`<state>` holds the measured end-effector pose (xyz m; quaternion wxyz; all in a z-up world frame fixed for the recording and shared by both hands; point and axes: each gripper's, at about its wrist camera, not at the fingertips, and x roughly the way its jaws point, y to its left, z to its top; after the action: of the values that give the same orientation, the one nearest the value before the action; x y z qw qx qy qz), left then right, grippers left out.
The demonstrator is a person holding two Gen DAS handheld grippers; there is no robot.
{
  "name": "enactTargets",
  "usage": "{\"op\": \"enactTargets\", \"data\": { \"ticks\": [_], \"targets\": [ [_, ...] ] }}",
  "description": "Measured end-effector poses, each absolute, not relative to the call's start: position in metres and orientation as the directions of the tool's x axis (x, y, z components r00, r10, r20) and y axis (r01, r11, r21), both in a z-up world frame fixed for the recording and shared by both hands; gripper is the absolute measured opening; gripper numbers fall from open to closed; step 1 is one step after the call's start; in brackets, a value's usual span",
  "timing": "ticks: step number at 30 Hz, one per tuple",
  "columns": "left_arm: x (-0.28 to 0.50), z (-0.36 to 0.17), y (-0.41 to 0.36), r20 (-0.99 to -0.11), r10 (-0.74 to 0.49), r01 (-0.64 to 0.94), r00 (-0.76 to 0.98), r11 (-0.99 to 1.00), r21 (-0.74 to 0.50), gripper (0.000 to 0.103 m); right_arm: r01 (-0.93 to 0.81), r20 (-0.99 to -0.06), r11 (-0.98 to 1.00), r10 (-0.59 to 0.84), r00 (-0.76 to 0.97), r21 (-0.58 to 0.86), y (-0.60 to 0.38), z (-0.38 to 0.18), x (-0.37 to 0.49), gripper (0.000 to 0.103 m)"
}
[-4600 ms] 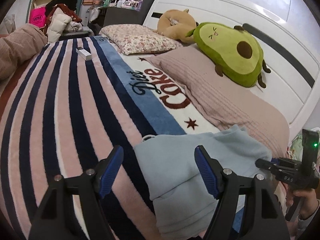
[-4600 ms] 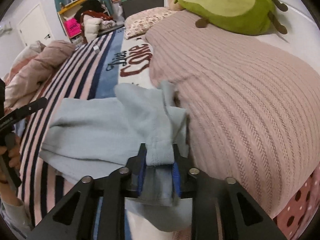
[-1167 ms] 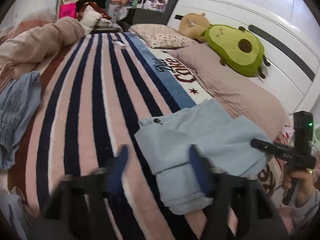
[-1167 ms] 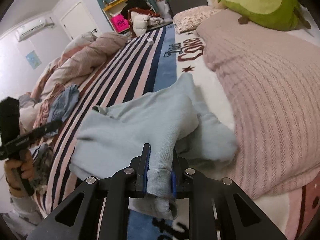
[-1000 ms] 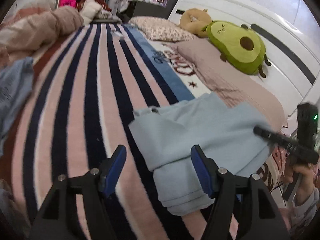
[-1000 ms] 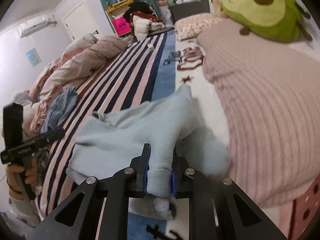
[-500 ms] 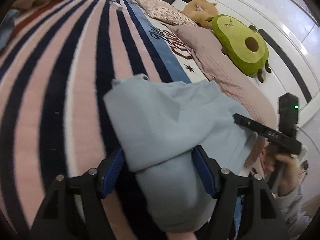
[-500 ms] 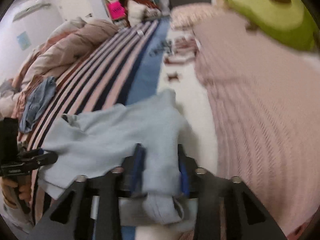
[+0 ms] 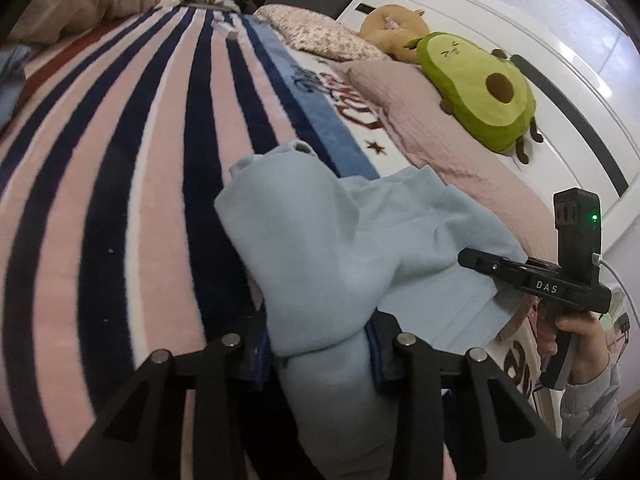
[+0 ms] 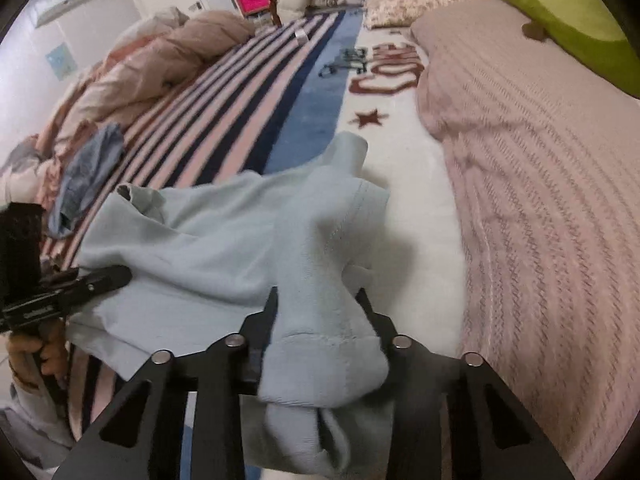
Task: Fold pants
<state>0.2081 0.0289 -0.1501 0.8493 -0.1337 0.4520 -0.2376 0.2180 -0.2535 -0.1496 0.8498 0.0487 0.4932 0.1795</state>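
A cluttered bedroom: a wide bed under a blanket striped pink, navy and white, a ribbed pink cover along the headboard side, an avocado plush propped on it, and a rumpled duvet with a loose blue garment at the far edge. The light blue pants lie bunched near the person's side of the bed, across the stripes and the white band of the blanket, already doubled on themselves with one cuff or waist opening showing at the far corner.

Each end of the near edge is held by one tool. The left gripper has a thick roll of the fabric between its jaws, which stand close on it — the cloth bulges out above and below the pads. The right gripper likewise has a wad of fleece between its jaws; they appear to press on it, though blur at the fabric's edge makes the contact hard to confirm.

Holding both corners at once seems meant to keep the layers aligned, so the near edge can be lifted and carried as one straight line rather than sagging in the middle. The fold looks partly done: the bundle is short but lumpy, and the ridge between the two grips would likely need to be drawn taut and laid flat — a soft, thick fleece that will slump where unsupported.
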Motion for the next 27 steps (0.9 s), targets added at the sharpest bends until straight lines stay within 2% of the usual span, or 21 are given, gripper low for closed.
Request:
{"op": "enactTargets", "data": {
  "ticks": [3, 7, 12, 16, 19, 21, 23, 27],
  "targets": [
    [0.197, -0.137, 0.039, -0.692, -0.524, 0.289, 0.497, 0.851, -0.437, 0.033, -0.257, -0.802, 0.924, 0.374, 0.465, 0.281, -0.250, -0.136, 0.202, 0.025],
    [0.175, -0.123, 0.059, -0.685, -0.522, 0.285, 0.508, 0.852, -0.438, 0.033, -0.264, -0.775, 0.887, 0.460, 0.434, 0.379, -0.241, -0.119, 0.178, 0.025],
    [0.149, -0.122, 0.077, -0.705, -0.501, 0.265, 0.502, 0.865, -0.426, 0.033, -0.262, -0.778, 0.856, 0.515, 0.360, 0.445, -0.221, -0.123, 0.151, 0.025],
    [0.144, -0.134, 0.077, -0.738, -0.470, 0.237, 0.485, 0.883, -0.406, 0.034, -0.269, -0.810, 0.887, 0.455, 0.371, 0.375, -0.211, -0.132, 0.140, 0.033],
    [0.145, -0.141, 0.073, -0.757, -0.429, 0.216, 0.492, 0.903, -0.372, 0.038, -0.252, -0.821, 0.904, 0.421, 0.385, 0.345, -0.213, -0.138, 0.139, 0.037],
    [0.146, -0.146, 0.070, -0.769, -0.407, 0.206, 0.493, 0.913, -0.352, 0.040, -0.246, -0.828, 0.914, 0.400, 0.394, 0.324, -0.215, -0.141, 0.140, 0.043],
    [0.148, -0.150, 0.068, -0.773, -0.400, 0.204, 0.492, 0.916, -0.345, 0.041, -0.245, -0.832, 0.919, 0.387, 0.398, 0.310, -0.218, -0.144, 0.141, 0.055],
    [0.151, -0.154, 0.065, -0.780, -0.389, 0.197, 0.491, 0.921, -0.336, 0.042, -0.246, -0.818, 0.899, 0.434, 0.377, 0.364, -0.227, -0.152, 0.146, 0.057]
  ]
}}
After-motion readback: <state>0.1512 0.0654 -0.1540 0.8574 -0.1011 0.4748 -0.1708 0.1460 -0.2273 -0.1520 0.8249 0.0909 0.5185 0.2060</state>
